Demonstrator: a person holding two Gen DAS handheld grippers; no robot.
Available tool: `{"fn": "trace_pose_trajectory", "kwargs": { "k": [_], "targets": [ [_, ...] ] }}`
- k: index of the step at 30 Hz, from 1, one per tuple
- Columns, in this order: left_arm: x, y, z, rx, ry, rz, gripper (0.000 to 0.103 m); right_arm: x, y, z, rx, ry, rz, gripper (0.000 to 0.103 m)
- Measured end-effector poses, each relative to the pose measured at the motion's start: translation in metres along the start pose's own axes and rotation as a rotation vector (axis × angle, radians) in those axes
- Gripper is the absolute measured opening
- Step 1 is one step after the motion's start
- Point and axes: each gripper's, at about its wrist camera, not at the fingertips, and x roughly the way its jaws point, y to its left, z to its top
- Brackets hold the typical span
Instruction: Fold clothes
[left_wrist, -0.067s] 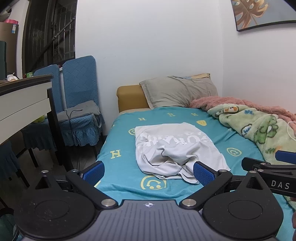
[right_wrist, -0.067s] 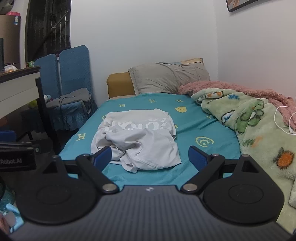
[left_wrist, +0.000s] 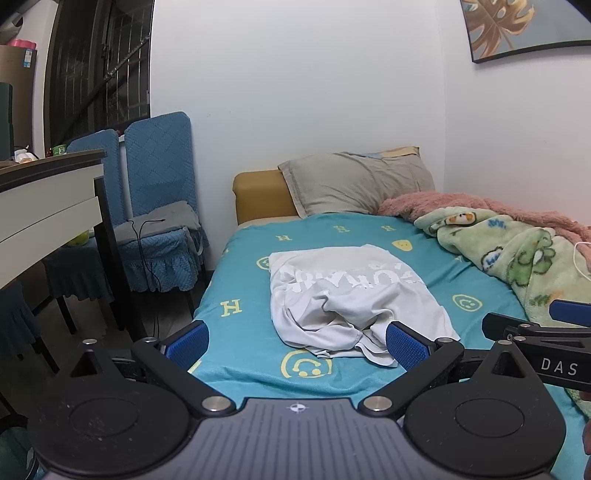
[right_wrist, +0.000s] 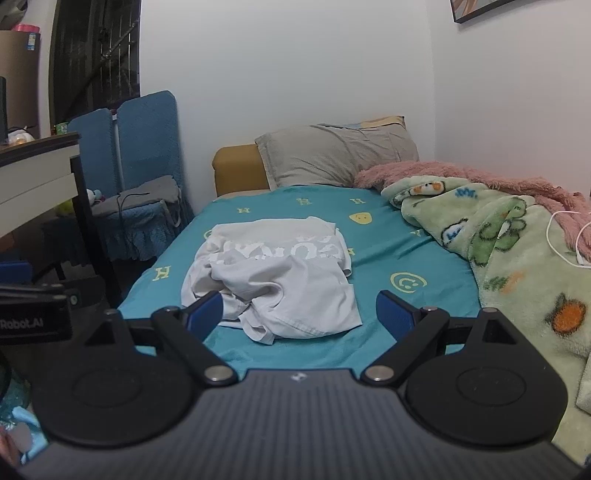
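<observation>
A: How do the tongs stand?
B: Left gripper (left_wrist: 295, 343) and right gripper (right_wrist: 299, 314) both hover at the bed's near edge, jaws spread wide, holding nothing.
A: And the garment?
B: The crumpled white T-shirt (left_wrist: 351, 295) lies mid-bed on the teal sheet (left_wrist: 240, 280), just beyond. Green blanket (right_wrist: 517, 258) right, grey pillow (right_wrist: 332, 155) far.

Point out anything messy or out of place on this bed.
The white T-shirt lies crumpled mid-bed on the teal sheet, its near edge bunched. A green blanket is heaped along the right side. Nothing looks damaged.
</observation>
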Motion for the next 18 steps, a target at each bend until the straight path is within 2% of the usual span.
{"fn": "trace_pose_trajectory", "kwargs": {
  "k": [18],
  "targets": [
    [-0.009,0.002,0.001,0.006,-0.025,-0.010,0.103,-0.001,-0.001,-0.006,0.001,-0.006,0.003,0.091]
  ]
}}
